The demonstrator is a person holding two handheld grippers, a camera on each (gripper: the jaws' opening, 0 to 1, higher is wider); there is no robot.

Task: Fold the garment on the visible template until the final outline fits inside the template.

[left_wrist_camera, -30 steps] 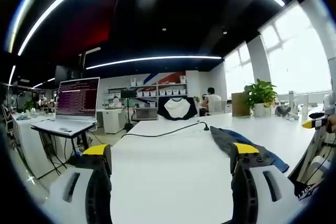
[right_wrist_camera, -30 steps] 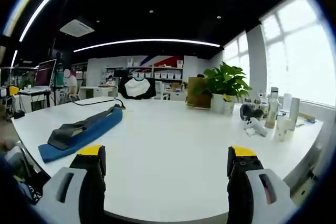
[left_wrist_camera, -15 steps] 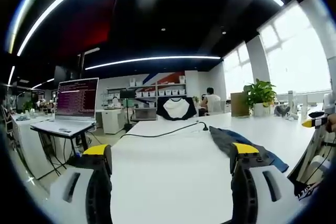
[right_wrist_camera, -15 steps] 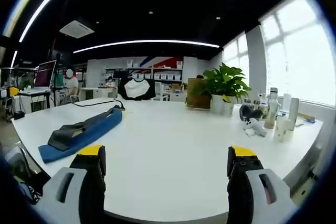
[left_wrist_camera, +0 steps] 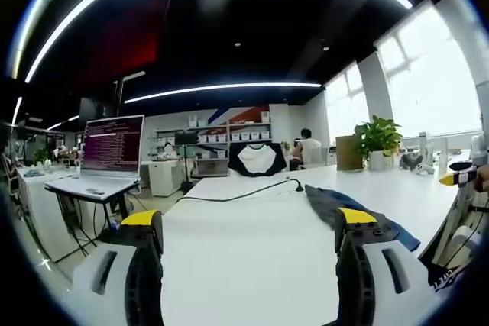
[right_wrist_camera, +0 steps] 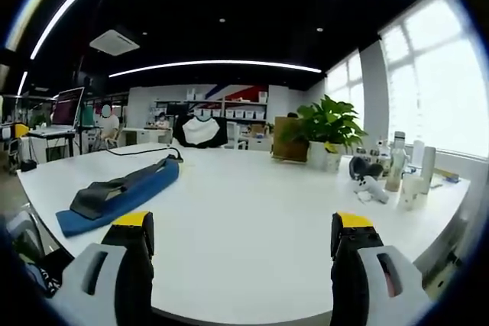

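Observation:
A folded garment, dark grey on blue, lies as a long strip on the white table (right_wrist_camera: 252,211); in the right gripper view the garment (right_wrist_camera: 122,188) is at the left, in the left gripper view the garment (left_wrist_camera: 348,205) is at the right, partly behind my right jaw. My left gripper (left_wrist_camera: 248,223) is open over bare table, left of the garment. My right gripper (right_wrist_camera: 241,227) is open near the table's front edge, right of the garment. Neither holds anything. I see no template outline on the table.
A black cable (left_wrist_camera: 244,192) runs across the far table. A potted plant (right_wrist_camera: 325,131), bottles and cups (right_wrist_camera: 405,173) stand at the right. A laptop (left_wrist_camera: 111,146) sits on a side desk. A black-and-white shirt (left_wrist_camera: 258,158) hangs at the far end.

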